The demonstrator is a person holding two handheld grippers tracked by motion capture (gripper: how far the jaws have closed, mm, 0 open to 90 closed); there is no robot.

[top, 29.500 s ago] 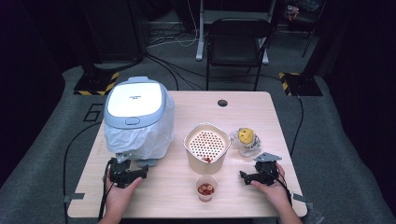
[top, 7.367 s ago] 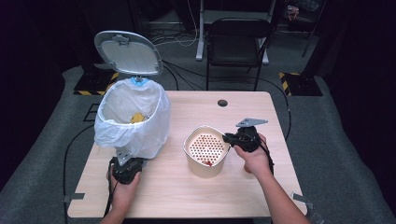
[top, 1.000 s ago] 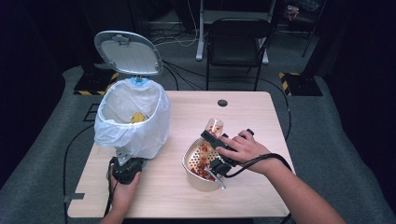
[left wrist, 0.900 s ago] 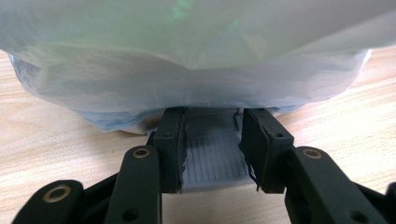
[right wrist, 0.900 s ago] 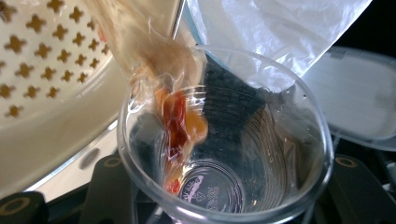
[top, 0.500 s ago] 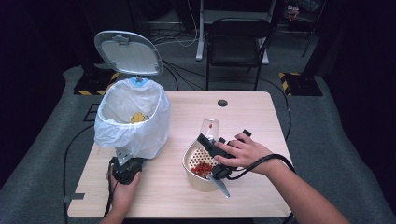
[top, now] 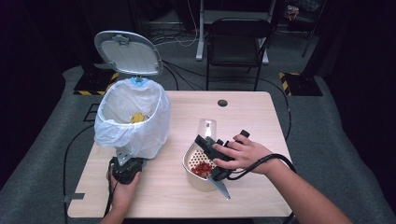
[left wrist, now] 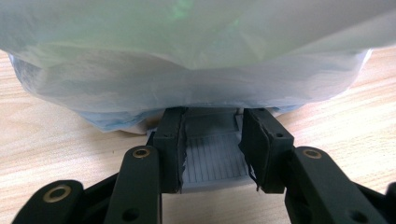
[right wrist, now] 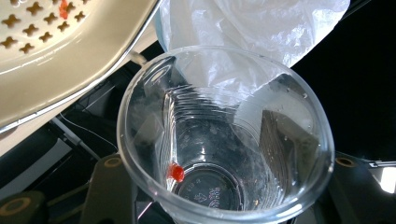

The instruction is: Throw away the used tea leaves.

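A white-bagged pedal bin (top: 133, 126) stands at the table's left with its lid (top: 128, 53) raised and a yellow item (top: 137, 116) inside. At the bin's foot my left gripper (top: 123, 161) is shut on the grey ribbed pedal (left wrist: 212, 156); in the left gripper view the left gripper (left wrist: 212, 135) has both pads against it. My right gripper (top: 208, 142) is shut on a clear plastic cup (top: 207, 127), tipped over a cream colander bowl (top: 189, 156) that holds red bits (top: 201, 169). The right gripper view looks into the cup (right wrist: 224, 140), where one red bit (right wrist: 176, 172) clings near the bottom.
A round cable hole (top: 222, 102) sits near the table's far edge. A black chair (top: 233, 44) stands behind the table. Cables trail from both grippers. The colander's perforated floor (right wrist: 60, 60) and the bin bag (right wrist: 252, 23) lie just beyond the cup's rim.
Long before, the lid was down and the cup of red bits stood on the table. Over the last second the right hand with the tipped cup has shifted slightly left; the left has kept still.
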